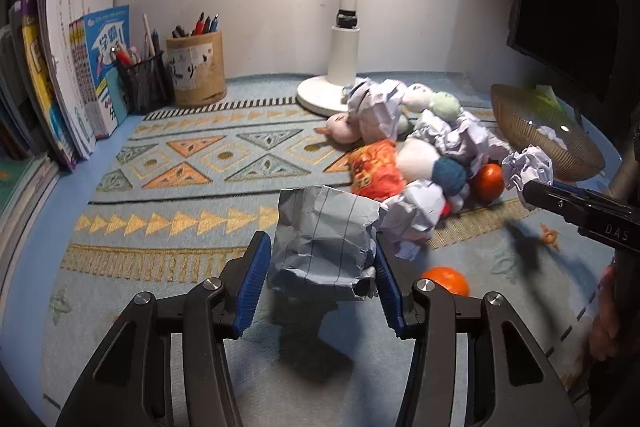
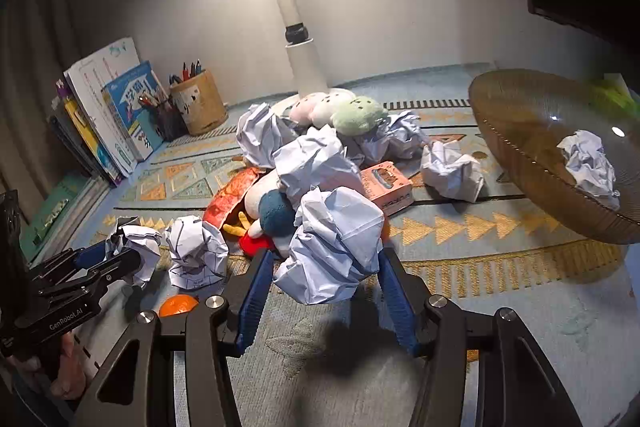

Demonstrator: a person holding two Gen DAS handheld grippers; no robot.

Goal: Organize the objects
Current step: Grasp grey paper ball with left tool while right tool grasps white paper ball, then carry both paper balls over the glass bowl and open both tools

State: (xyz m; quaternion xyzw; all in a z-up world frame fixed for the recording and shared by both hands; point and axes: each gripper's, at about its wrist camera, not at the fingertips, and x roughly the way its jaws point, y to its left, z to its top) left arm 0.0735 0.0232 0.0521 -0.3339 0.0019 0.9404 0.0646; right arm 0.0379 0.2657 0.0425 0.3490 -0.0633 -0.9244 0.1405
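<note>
We had each gripper, left (image 1: 320,277) and right (image 2: 326,273), clenched on a crumpled paper ball (image 1: 324,247), lifted; next they needed carrying toward the bowl (image 2: 520,131) at two o'clock.

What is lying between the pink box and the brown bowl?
In the right wrist view, one crumpled paper ball lies on the mat between the pink box and the brown bowl.

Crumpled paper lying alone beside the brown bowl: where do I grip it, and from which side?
Grip the crumpled paper across its bulging middle, coming from above on the near side: bare rug lies there, while the bowl crowds its right and the pile its left.
</note>
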